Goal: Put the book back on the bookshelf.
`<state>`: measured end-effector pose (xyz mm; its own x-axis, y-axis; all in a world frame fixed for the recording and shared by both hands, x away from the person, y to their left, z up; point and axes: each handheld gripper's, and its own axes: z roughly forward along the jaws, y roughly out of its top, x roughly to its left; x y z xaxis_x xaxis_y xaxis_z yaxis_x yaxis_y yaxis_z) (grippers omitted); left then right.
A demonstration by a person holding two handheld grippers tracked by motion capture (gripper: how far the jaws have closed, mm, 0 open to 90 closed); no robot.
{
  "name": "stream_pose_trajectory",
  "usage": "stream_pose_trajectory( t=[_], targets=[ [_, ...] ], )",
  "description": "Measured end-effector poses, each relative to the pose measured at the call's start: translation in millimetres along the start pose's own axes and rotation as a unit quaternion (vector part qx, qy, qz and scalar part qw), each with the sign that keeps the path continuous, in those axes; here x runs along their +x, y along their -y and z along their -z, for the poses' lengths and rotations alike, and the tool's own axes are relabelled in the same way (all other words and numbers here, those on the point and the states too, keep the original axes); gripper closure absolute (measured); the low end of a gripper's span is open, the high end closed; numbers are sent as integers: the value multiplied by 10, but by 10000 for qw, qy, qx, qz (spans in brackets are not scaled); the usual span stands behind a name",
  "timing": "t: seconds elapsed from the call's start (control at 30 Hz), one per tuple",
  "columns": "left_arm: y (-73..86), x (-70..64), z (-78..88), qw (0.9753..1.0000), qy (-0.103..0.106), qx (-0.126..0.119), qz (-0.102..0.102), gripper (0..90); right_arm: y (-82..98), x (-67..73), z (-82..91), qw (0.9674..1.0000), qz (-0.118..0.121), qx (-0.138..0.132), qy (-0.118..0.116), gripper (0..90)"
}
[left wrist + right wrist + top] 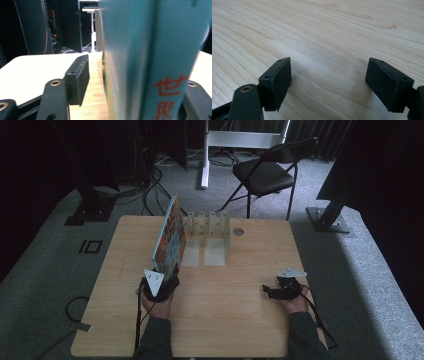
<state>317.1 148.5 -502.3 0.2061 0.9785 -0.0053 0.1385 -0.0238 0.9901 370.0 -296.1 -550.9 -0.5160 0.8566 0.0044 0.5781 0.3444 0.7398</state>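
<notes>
Book [170, 237] stands on edge on the wooden table [225, 320], leaning against the left end of the clear slotted rack [207, 227] at the table's far side. Colourful cover faces right in the high view. In the left gripper view the book [140, 57] is teal with red characters low on the spine edge.

Left gripper [159, 282] sits at the book's near bottom corner, hand [157, 305] behind it. Book is between the jaws, but the left pad [77, 80] stands clear of the cover with bare table visible in the gap. Right-hand pad is hidden behind the book, so contact on that side cannot be told. Jaws read as released, not clamping.

Right gripper [280, 290] rests low over the table on the right, well apart from book and rack. In the right gripper view its jaws are spread wide, nothing between the pads [277, 80], just wood grain.

Black folding chair [265, 170] stands on the carpet beyond the table.
</notes>
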Motion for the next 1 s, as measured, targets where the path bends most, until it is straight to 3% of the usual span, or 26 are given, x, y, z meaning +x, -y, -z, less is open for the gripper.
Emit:
stream_pose_trajectory(
  t=[0.27,1.0],
  targets=[
    [-14,22,55,9999,51,-40,-95,349,0,0,0,10000,0,0,0,208],
    [-48,85,199,9986,459,118,-249,322,0,1,0,10000,0,0,-1,208]
  ],
)
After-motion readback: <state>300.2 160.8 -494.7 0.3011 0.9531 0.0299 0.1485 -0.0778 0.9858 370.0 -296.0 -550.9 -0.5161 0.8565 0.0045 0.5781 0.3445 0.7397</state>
